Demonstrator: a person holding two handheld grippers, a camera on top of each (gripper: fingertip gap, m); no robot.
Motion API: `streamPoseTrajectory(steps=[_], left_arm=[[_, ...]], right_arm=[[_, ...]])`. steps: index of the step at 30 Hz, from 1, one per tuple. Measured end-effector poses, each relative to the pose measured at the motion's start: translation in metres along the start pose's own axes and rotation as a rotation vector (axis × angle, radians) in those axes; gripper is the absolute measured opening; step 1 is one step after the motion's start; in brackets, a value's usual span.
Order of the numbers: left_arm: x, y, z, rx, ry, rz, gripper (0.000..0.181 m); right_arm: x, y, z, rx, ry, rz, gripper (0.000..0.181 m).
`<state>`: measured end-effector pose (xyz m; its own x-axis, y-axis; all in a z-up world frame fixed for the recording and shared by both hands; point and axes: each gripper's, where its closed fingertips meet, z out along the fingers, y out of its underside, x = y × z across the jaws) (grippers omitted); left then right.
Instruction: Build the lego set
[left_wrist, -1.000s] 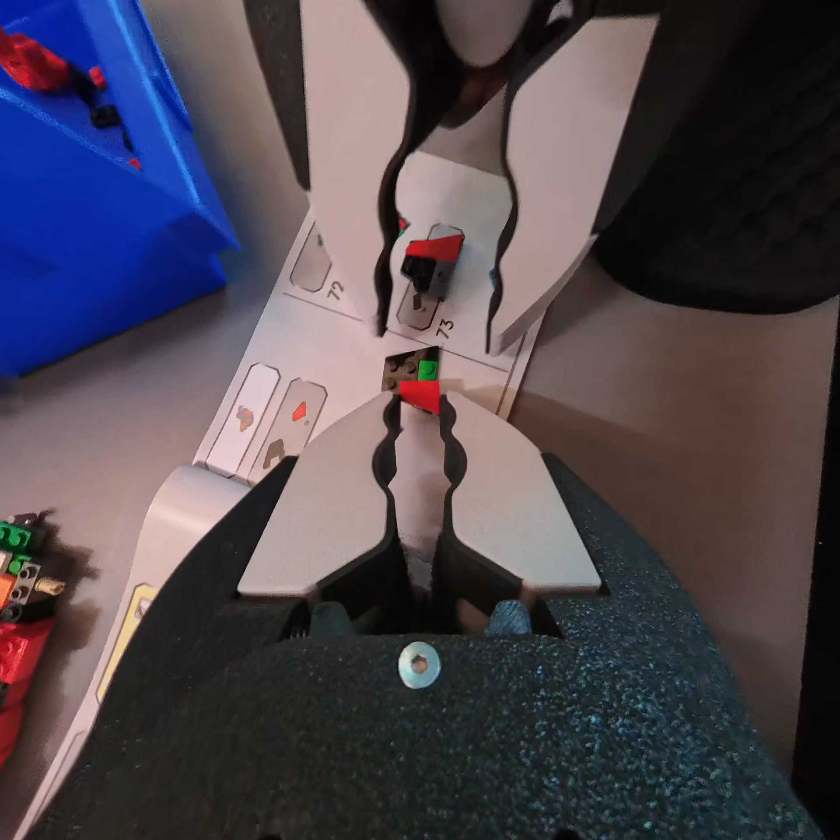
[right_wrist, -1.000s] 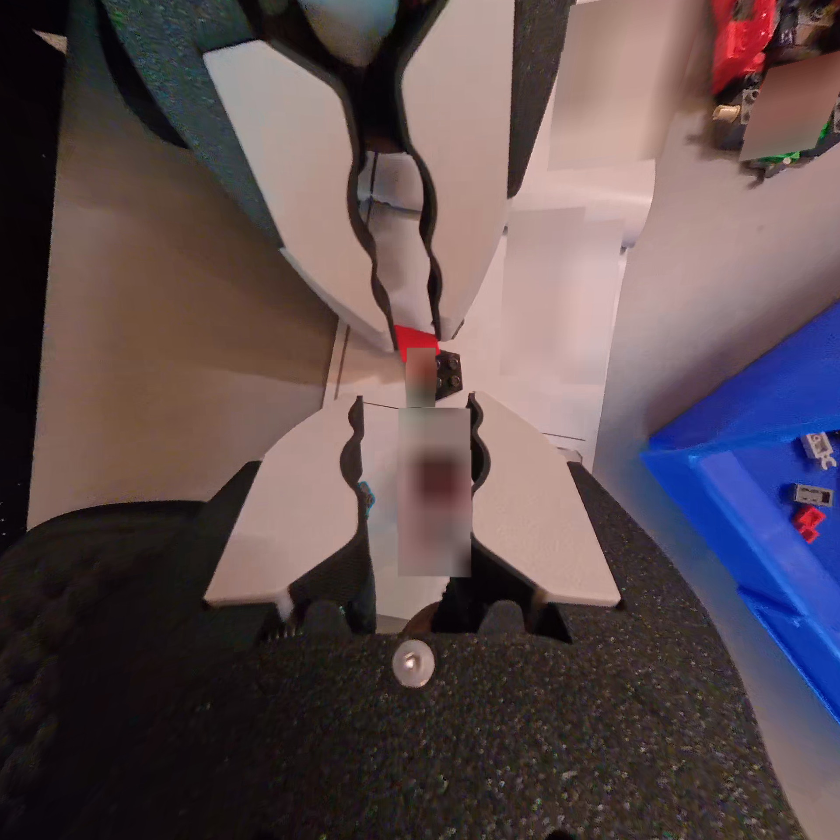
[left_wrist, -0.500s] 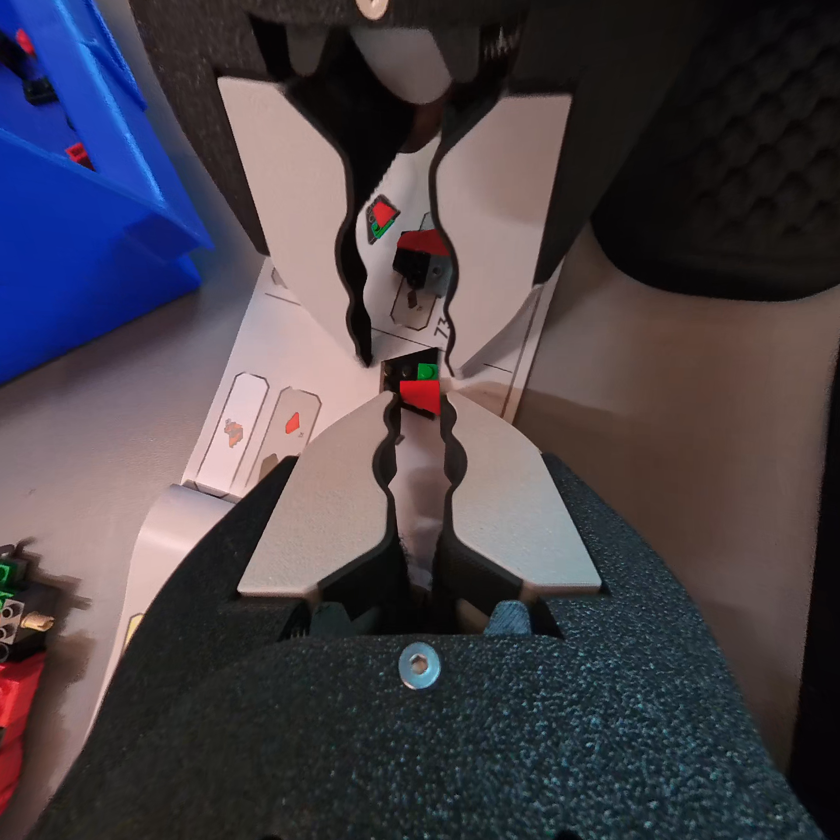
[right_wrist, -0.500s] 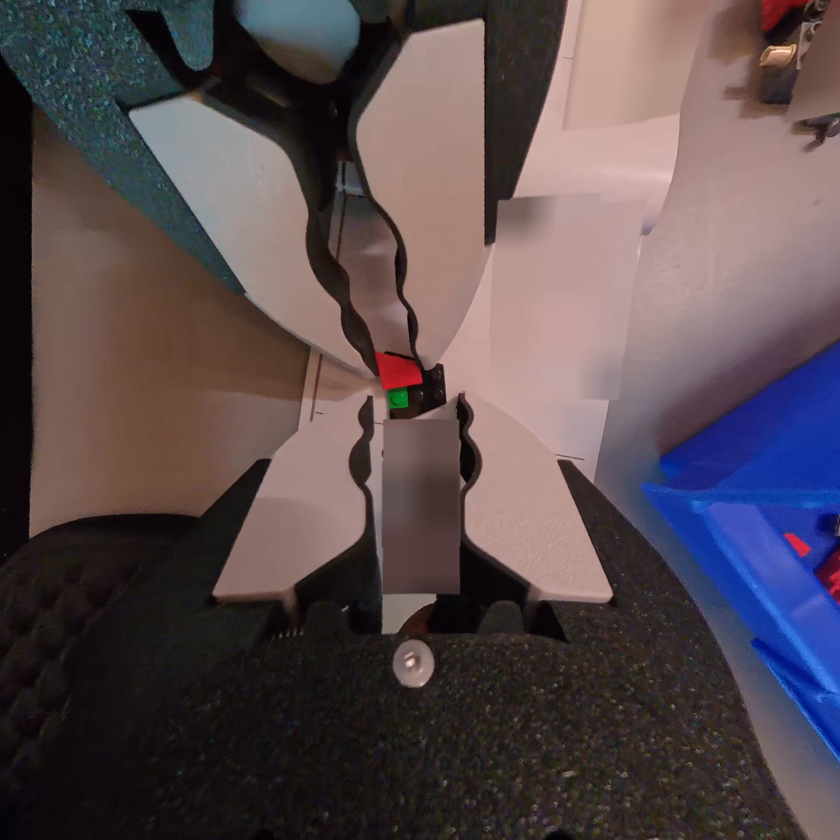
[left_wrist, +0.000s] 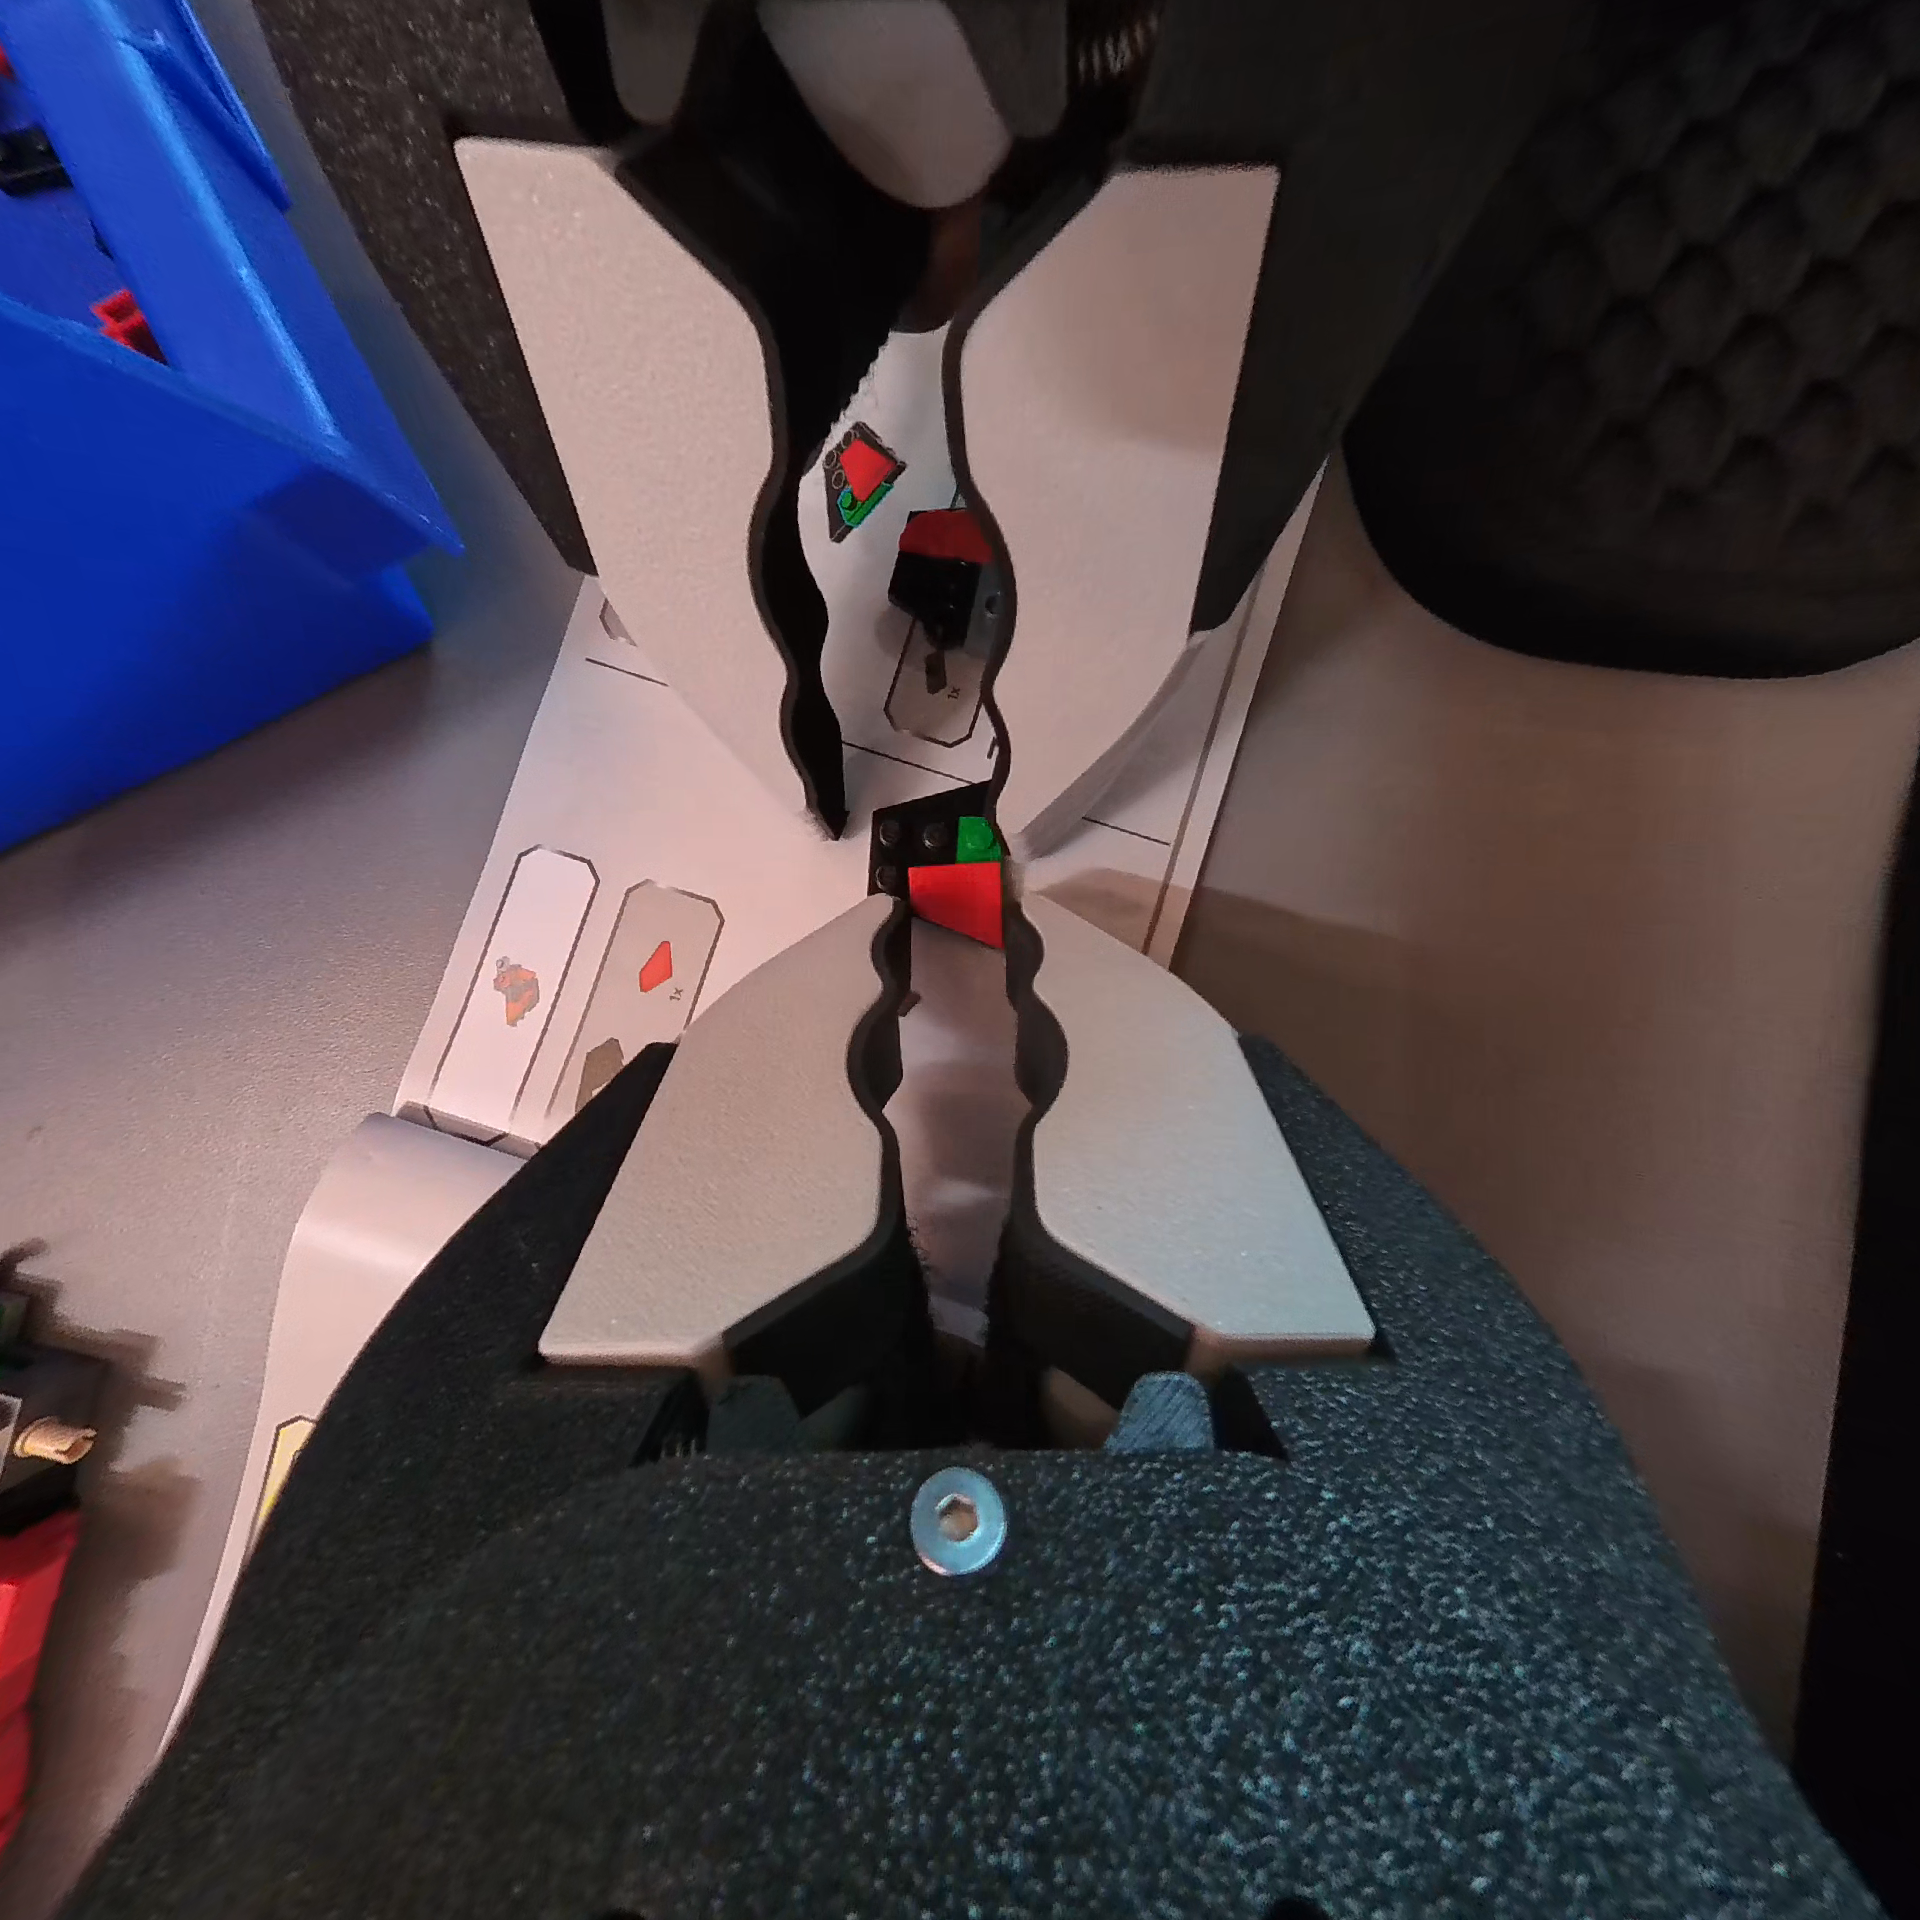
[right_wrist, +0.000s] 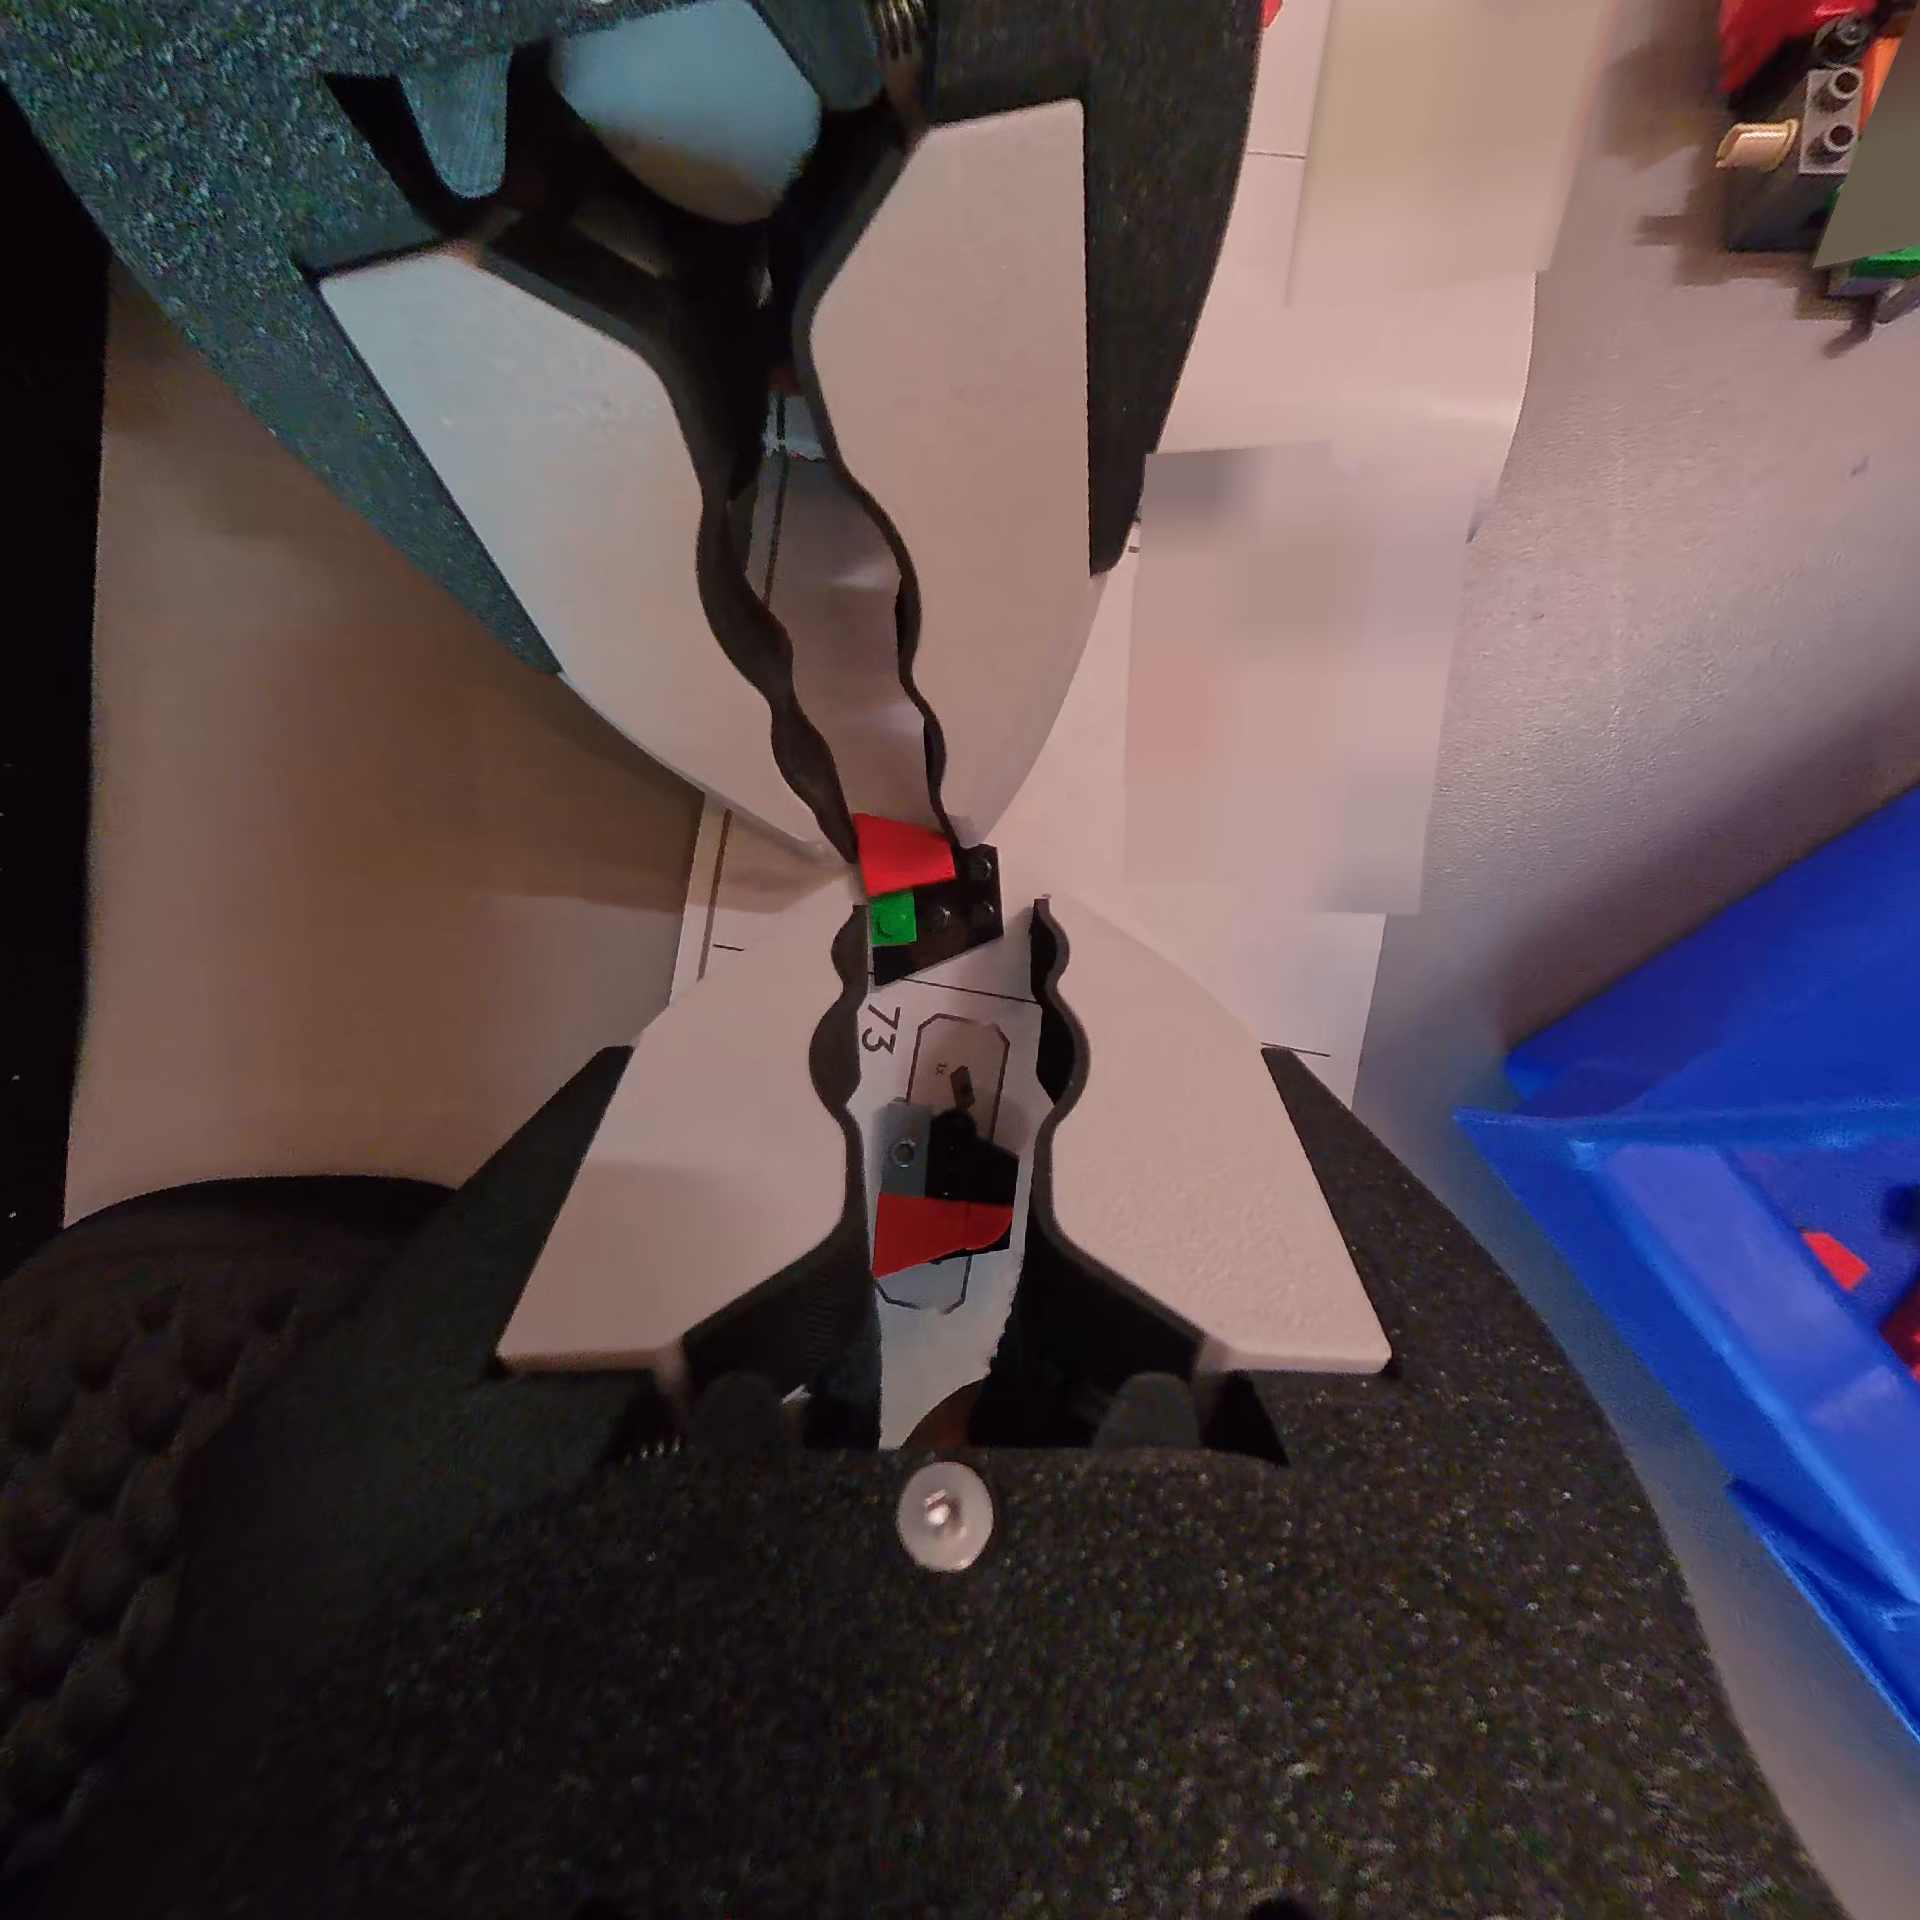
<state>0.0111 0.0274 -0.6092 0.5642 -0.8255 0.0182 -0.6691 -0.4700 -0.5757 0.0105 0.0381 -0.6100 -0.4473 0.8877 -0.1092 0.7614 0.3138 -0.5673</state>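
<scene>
My left tool (left_wrist: 951, 914), centre frame, pinches the small red sloped lego piece (left_wrist: 961, 902), seating it on the black studded plate (right_wrist: 951, 920). My right tool (right_wrist: 940, 940) gapes around that plate, gripping nothing. Next: press squarely. The blue plastic bin (right_wrist: 1714, 1247), lower right, holds loose red bits.

Hobby workbench: blue parts bin (left_wrist: 187, 436), instruction booklet (left_wrist: 582, 966).

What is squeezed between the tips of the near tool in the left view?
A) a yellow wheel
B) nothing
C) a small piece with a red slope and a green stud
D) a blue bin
C: the left tool pinches the small piece over the instruction sheet.
</scene>
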Motion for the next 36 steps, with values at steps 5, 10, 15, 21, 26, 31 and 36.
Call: streamPoseTrajectory(steps=[5, 10, 15, 21, 26, 31, 36], left_arm=[[0.0, -0.001, 0.0, 0.008, 0.002, -0.004, 0.016], [0.0, -0.002, -0.002, 0.02, 0.007, -0.004, 0.017], [-0.001, -0.001, -0.002, 0.019, 0.002, 0.001, 0.015], [0.0, -0.001, 0.0, 0.019, 0.005, 0.016, 0.014], [0.0, 0.0, 0.0, 0.012, 0.006, 0.022, 0.013], [0.001, 0.001, 0.0, 0.016, 0.006, 0.015, 0.011], [0.003, 0.002, 0.0, 0.024, 0.013, 0.008, 0.009]], right_arm=[[-0.001, 0.0, 0.0, 0.006, -0.007, -0.002, 0.031], [-0.002, -0.008, -0.01, 0.083, -0.018, 0.016, 0.026], [0.0, -0.012, -0.007, 0.127, -0.01, 0.03, 0.005], [-0.001, -0.01, 0.0, 0.102, 0.002, 0.025, 0.003], [-0.002, -0.009, 0.0, 0.093, 0.013, 0.012, 0.003], [-0.001, -0.011, 0.002, 0.112, 0.046, -0.026, 0.001], [-0.002, -0.012, 0.002, 0.133, 0.06, -0.096, 0.0]])
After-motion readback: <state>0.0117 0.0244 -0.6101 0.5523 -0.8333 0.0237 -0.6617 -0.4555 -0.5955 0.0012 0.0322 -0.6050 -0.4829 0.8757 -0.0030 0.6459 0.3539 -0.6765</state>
